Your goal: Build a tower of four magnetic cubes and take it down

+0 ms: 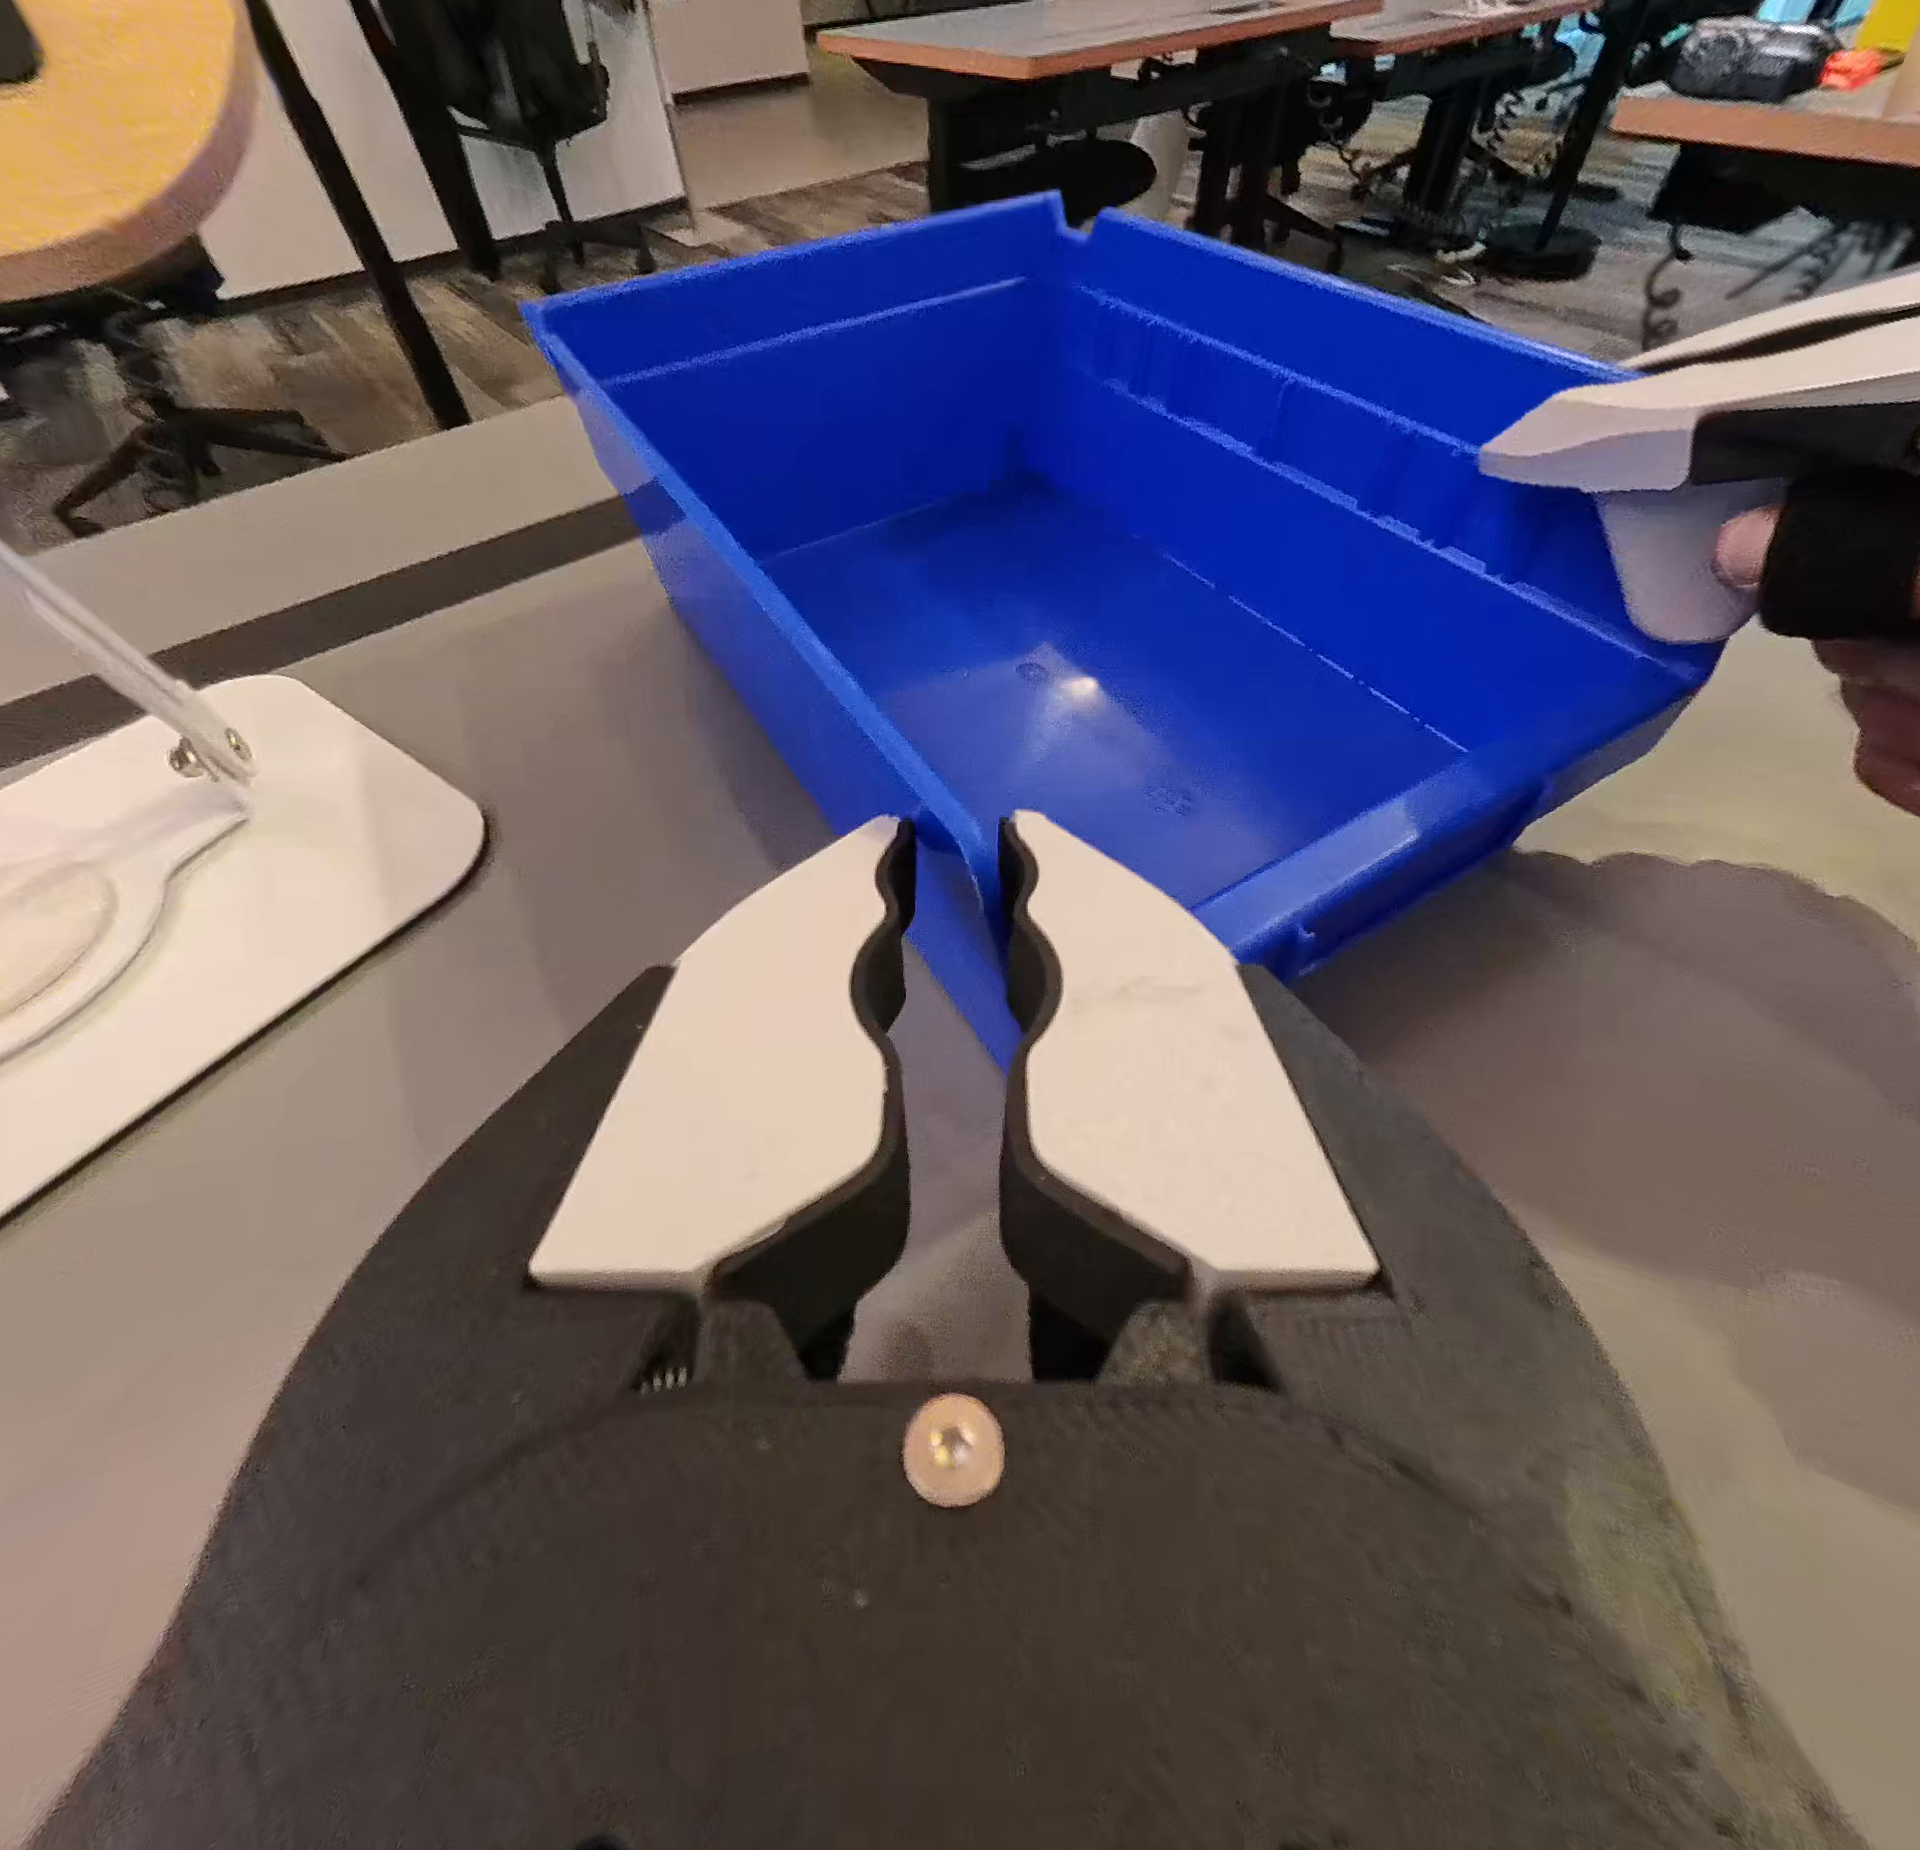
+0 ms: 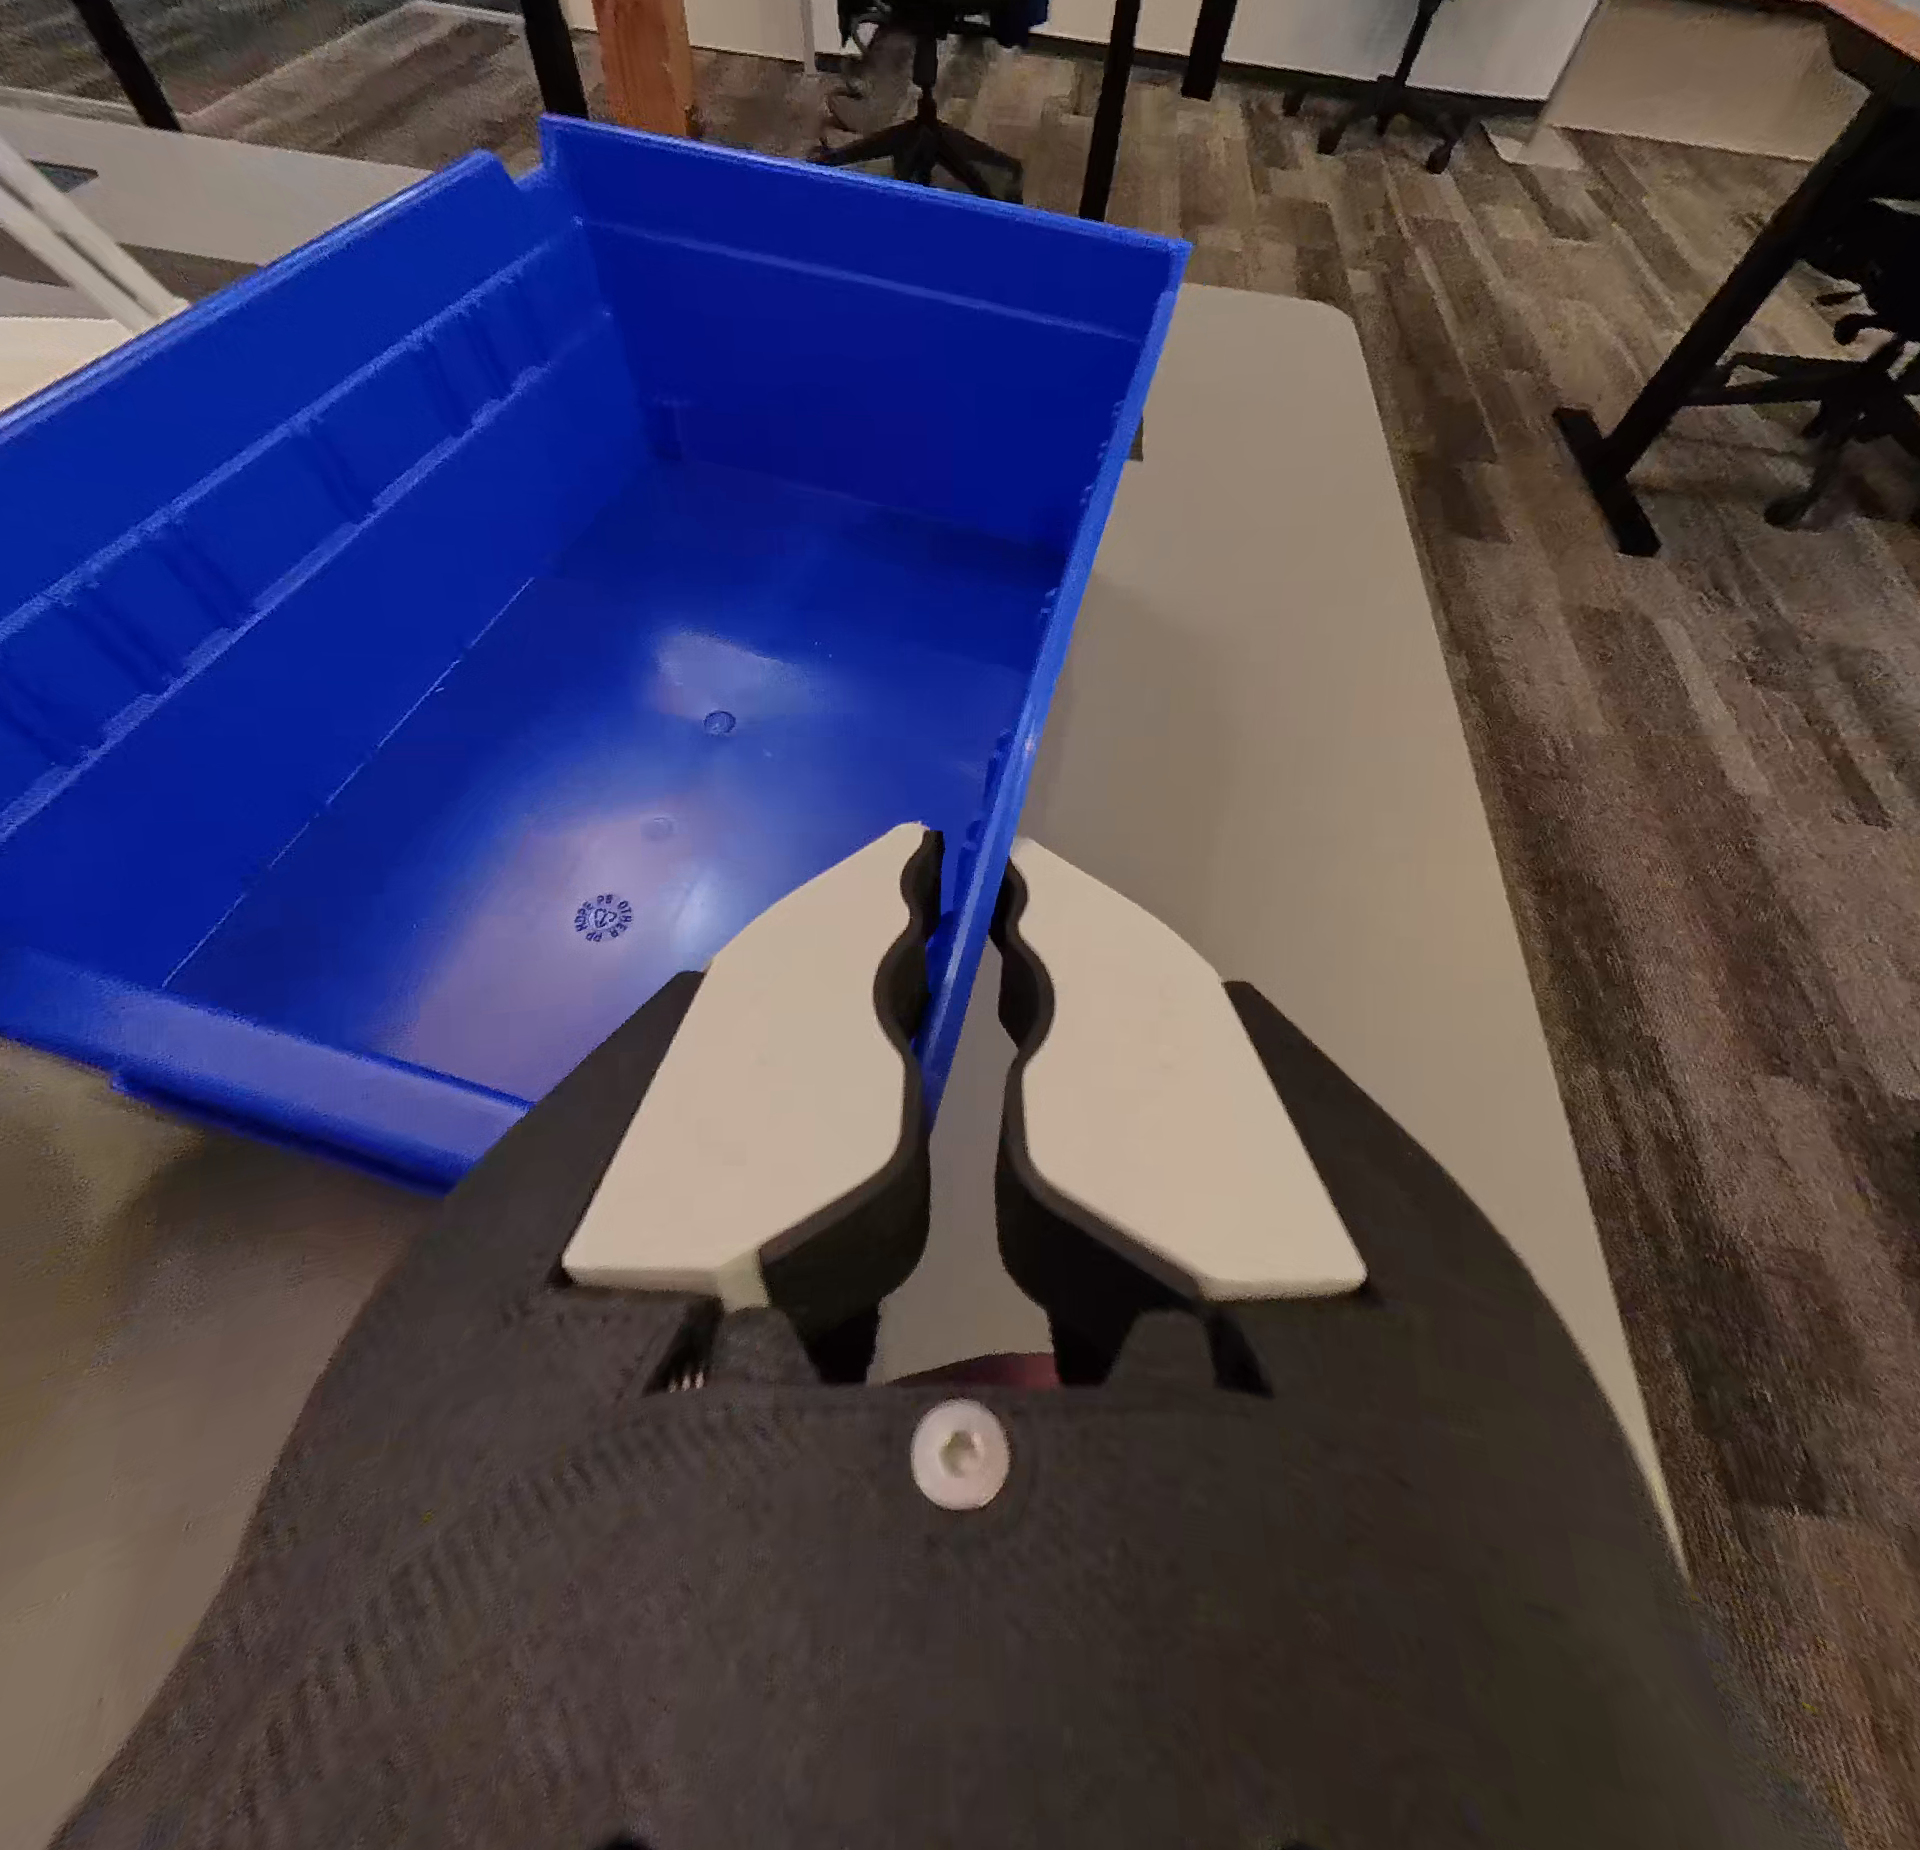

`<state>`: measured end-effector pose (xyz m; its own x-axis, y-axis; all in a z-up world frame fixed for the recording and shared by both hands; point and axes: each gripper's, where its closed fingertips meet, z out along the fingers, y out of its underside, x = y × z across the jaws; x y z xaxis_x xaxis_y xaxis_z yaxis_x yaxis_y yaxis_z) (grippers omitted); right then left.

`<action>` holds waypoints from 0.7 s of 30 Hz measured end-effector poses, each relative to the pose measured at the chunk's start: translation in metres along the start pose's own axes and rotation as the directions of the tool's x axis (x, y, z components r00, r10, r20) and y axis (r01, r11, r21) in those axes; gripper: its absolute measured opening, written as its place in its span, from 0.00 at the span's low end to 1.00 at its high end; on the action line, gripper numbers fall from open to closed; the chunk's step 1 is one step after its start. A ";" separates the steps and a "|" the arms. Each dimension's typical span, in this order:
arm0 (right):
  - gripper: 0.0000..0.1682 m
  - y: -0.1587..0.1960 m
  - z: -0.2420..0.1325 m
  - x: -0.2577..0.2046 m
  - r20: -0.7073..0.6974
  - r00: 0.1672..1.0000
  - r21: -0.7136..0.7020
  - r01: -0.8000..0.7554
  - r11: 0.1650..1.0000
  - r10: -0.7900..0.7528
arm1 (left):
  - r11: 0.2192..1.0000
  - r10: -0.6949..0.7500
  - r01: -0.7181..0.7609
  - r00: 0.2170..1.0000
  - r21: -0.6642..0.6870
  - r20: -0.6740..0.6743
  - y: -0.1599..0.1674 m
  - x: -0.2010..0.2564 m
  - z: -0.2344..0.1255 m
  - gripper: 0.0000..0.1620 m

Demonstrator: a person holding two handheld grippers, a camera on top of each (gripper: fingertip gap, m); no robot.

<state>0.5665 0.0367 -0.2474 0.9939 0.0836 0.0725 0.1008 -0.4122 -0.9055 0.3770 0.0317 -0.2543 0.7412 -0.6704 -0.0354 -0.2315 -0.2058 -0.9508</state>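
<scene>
The left gripper reaches forward, low over the grey table. Its two white fingers are close together with only a thin gap. The near left wall of the blue bin runs up into that gap, and the fingertips sit on each side of the wall's near corner. It is hard to tell if they press on the wall or just sit beside it.

The right gripper does much the same on the other side of the bin. Its fingers are nearly closed, and the bin's right wall stands in the gap between them. Here too, a firm squeeze cannot be made out.

From the left wrist view, the right gripper shows at the far right of the bin, over its rim, with a hand in a black glove holding it.

The bin sits on the table. Its shiny floor shows only light spots and a small stamped mark. No magnetic cubes can be seen in the bin or near either gripper.

Left of the bin lies a white stand base with a thin white arm screwed to it. Past the bin are desks and office chairs on a striped carpet.
</scene>
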 end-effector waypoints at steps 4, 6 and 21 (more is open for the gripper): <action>0.03 -0.014 0.037 0.023 0.035 0.999 -0.005 0.005 1.000 -0.005 | 0.998 -0.058 0.057 0.998 0.024 0.036 -0.009 0.002 0.027 0.10; 0.02 -0.021 0.053 0.033 0.036 0.999 0.004 -0.001 1.000 0.001 | 0.997 -0.079 0.078 0.996 0.026 0.046 -0.013 0.001 0.040 0.11; 0.02 -0.046 0.111 0.053 0.027 1.000 0.035 0.014 0.999 -0.015 | 0.980 -0.199 0.198 0.978 0.035 0.059 -0.029 -0.028 0.094 0.10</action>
<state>0.6092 0.1603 -0.2485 0.9907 0.1142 0.0743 0.1126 -0.3790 -0.9185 0.4222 0.1239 -0.2552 0.8081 -0.5729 0.1369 -0.0583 -0.3090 -0.9493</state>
